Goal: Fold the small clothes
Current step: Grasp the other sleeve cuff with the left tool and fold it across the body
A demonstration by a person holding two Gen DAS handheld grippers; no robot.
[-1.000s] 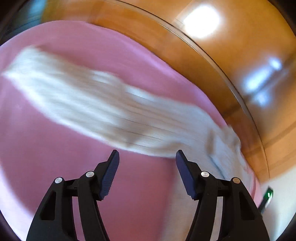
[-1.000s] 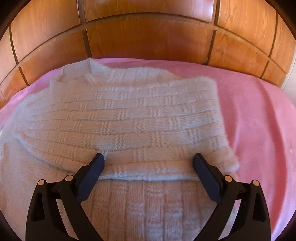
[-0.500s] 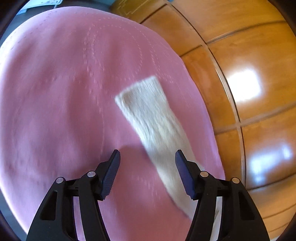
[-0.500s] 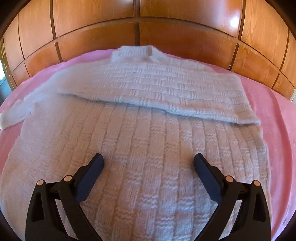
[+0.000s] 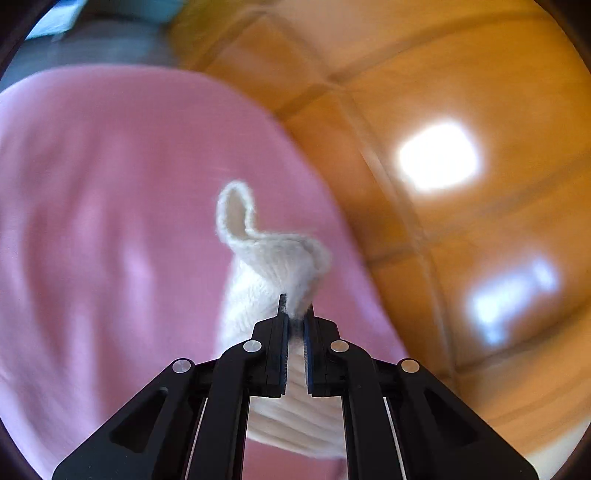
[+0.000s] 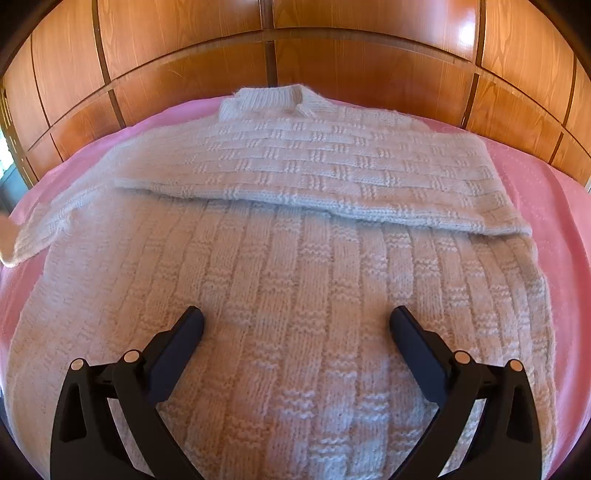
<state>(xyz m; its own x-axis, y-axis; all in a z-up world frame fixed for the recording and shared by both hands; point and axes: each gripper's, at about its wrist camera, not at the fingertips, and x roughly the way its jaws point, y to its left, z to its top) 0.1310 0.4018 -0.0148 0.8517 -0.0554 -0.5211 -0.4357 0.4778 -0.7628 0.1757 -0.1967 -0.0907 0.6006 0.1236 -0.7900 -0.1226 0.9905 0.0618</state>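
Note:
A white knitted sweater [image 6: 288, 266] lies flat on a pink bedspread [image 6: 554, 206], collar [image 6: 273, 98] at the far side. One sleeve [image 6: 332, 177] is folded across the chest. The other sleeve [image 6: 40, 229] runs off to the left. In the left wrist view my left gripper [image 5: 295, 314] is closing its jaws on that sleeve's cuff [image 5: 273, 258]. The knit is pinched between the pads, and the cuff curls up above the bedspread [image 5: 110, 221]. My right gripper [image 6: 295, 325] hovers open over the sweater's lower body with nothing between its fingers.
Glossy wooden panels [image 6: 332, 55] rise right behind the bed's far edge, and they fill the right half of the left wrist view [image 5: 461, 258]. Grey floor with a pale blue object [image 5: 55, 18] shows beyond the bed's corner. Pink cover borders the sweater on both sides.
My left gripper has swung along the outstretched sleeve to its end, shut on the cuff and raised it. My right gripper drew back from the folded sleeve, then held still.

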